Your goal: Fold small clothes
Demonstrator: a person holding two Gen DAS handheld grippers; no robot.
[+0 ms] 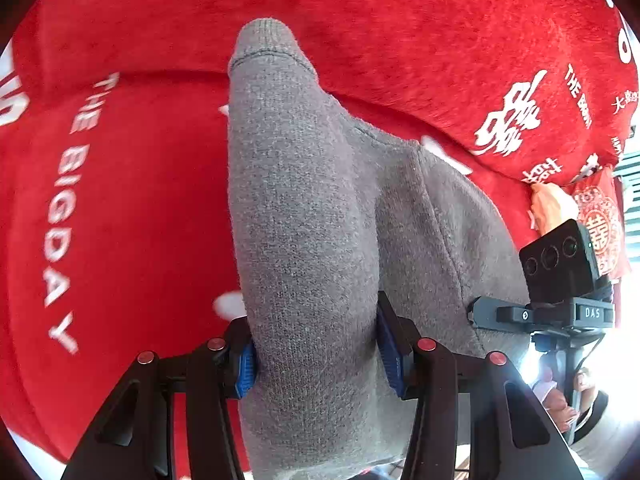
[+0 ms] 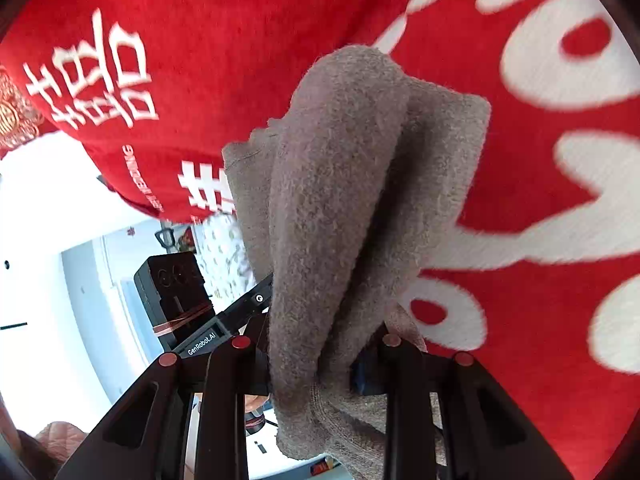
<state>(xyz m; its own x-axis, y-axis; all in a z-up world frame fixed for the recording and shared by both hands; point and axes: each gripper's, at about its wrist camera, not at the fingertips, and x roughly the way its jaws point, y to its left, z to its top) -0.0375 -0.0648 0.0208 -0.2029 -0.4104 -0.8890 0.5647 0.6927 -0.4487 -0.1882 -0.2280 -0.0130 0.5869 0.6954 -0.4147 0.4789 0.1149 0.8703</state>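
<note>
Both claws clamp the grey knit garment (image 1: 304, 208): left gripper (image 1: 316, 354) and right gripper (image 2: 310, 356) each pinch it at frame centre, above the red blanket (image 1: 120, 208). Mid-fold, I'd guess; next: lower it flat, align edges.

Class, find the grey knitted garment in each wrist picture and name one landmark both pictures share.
Left wrist view: the grey knitted garment fills the centre, rising from the left tongs, which are shut on it.
Right wrist view: it hangs bunched in the centre, gripped by the right tongs.
Shared landmark: the red blanket with white lettering behind it.
</note>
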